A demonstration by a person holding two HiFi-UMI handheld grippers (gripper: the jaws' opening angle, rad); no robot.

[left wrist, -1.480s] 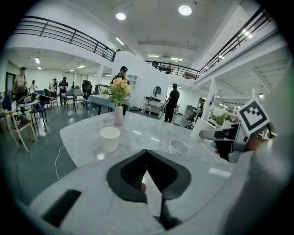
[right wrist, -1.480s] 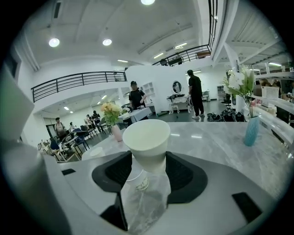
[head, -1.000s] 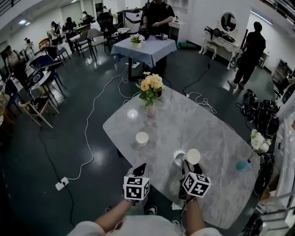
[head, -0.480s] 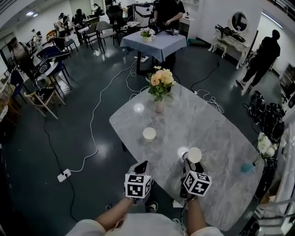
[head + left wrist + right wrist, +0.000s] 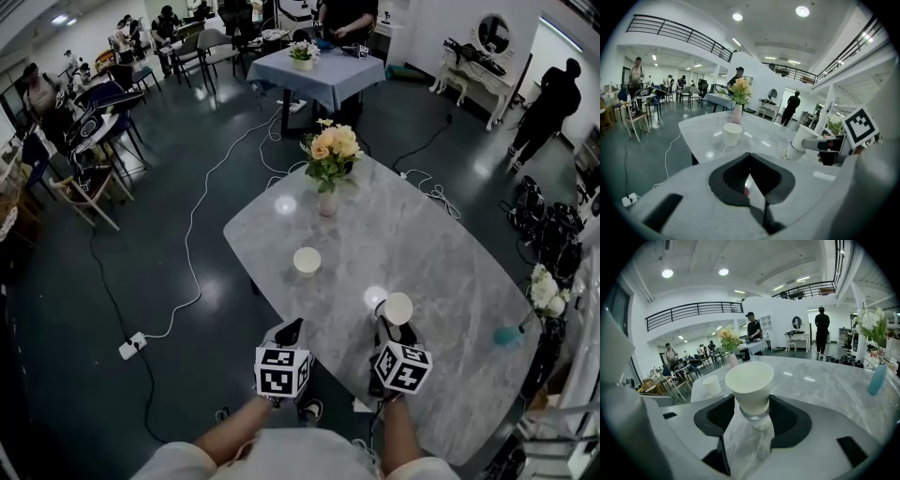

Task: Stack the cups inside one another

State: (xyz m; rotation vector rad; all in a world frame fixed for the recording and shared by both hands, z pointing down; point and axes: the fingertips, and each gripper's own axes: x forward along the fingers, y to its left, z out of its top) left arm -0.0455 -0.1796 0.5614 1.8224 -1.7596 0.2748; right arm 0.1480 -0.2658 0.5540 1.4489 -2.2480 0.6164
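Three cups in all: one paper cup [image 5: 307,261] stands alone and upright just left of the middle of the marble table [image 5: 422,234]; a second, upper cup [image 5: 750,380] is clamped between the two fingers of the right gripper [image 5: 754,404] at the lower centre of the frame; its base sits inside a third, printed cup [image 5: 793,152], the pair tilted; whether that lower cup touches the table cannot be told. The left gripper [image 5: 749,159], at the lower left beside the table's near edge, has its fingers together with nothing in them. Two vases: one of peach roses [image 5: 328,202] above the lone cup, one teal vase [image 5: 503,335] at the right edge.
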